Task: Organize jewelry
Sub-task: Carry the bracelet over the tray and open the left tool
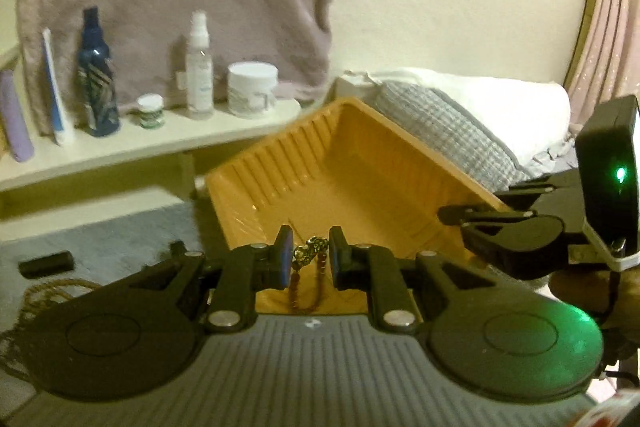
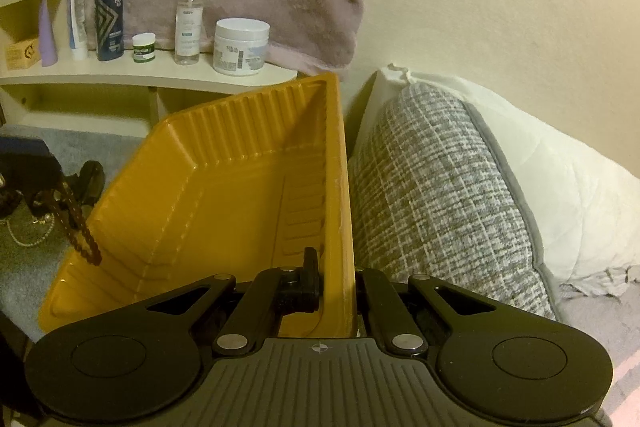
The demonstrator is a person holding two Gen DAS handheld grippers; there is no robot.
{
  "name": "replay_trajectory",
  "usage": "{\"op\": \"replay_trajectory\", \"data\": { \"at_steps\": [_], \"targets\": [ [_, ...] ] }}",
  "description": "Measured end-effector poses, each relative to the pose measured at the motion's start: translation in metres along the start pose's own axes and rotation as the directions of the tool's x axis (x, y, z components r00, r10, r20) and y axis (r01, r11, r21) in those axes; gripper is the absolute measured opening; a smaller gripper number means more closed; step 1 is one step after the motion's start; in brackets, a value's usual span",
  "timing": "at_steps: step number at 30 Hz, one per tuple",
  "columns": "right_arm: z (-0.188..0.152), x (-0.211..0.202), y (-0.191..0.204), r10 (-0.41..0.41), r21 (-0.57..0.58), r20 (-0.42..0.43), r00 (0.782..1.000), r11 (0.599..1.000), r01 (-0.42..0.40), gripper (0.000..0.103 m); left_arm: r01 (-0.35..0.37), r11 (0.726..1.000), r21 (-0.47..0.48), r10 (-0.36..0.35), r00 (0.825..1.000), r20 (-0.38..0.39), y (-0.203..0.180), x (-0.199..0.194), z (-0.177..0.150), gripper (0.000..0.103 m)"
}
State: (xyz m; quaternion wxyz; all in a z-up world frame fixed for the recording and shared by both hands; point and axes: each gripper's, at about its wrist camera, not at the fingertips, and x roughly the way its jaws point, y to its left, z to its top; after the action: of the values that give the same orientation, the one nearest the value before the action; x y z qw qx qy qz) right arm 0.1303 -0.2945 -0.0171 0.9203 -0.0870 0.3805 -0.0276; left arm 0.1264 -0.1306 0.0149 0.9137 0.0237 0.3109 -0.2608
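An orange plastic tray [image 1: 360, 163] stands tilted on a grey bed surface. My left gripper [image 1: 310, 253] is shut on a dark beaded bracelet [image 1: 308, 255] with a gold charm; its bead loop hangs down over the tray's near rim. In the right wrist view the same bracelet [image 2: 82, 235] dangles at the tray's left edge. My right gripper [image 2: 334, 275] is shut on the tray's right wall [image 2: 340, 187] and holds the tray [image 2: 224, 195] tipped up. The right gripper also shows at the right of the left wrist view [image 1: 500, 223].
A beige beaded necklace [image 1: 48, 291] lies on the grey cover at left, with a small black cylinder [image 1: 46, 263] near it. Another pale chain [image 2: 28, 231] lies at far left. A shelf [image 1: 160, 143] holds bottles and jars. A checked pillow [image 2: 440, 187] lies right of the tray.
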Motion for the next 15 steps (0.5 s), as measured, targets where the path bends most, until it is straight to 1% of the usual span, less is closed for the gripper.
{"op": "replay_trajectory", "data": {
  "at_steps": [10,11,13,15],
  "targets": [
    [-0.002,0.001,-0.001,0.007,0.007,-0.016,1.0,1.0,-0.007,0.003,0.028,0.999,-0.018,-0.03,0.994,-0.107,-0.003,0.028,-0.022,0.017],
    [-0.002,0.001,-0.001,0.009,0.004,-0.021,1.0,1.0,-0.009,0.003,0.029,0.999,-0.02,-0.031,0.994,-0.108,-0.003,0.027,-0.023,0.018],
    [-0.002,0.002,-0.001,0.014,-0.002,-0.03,0.999,1.0,-0.014,0.003,0.026,0.999,-0.019,-0.028,0.993,-0.113,-0.003,0.028,-0.027,0.022],
    [-0.001,0.002,-0.002,0.02,-0.006,-0.042,0.999,1.0,-0.02,0.003,0.019,1.0,-0.024,-0.022,0.994,-0.111,-0.001,0.025,-0.029,0.022]
  ]
}}
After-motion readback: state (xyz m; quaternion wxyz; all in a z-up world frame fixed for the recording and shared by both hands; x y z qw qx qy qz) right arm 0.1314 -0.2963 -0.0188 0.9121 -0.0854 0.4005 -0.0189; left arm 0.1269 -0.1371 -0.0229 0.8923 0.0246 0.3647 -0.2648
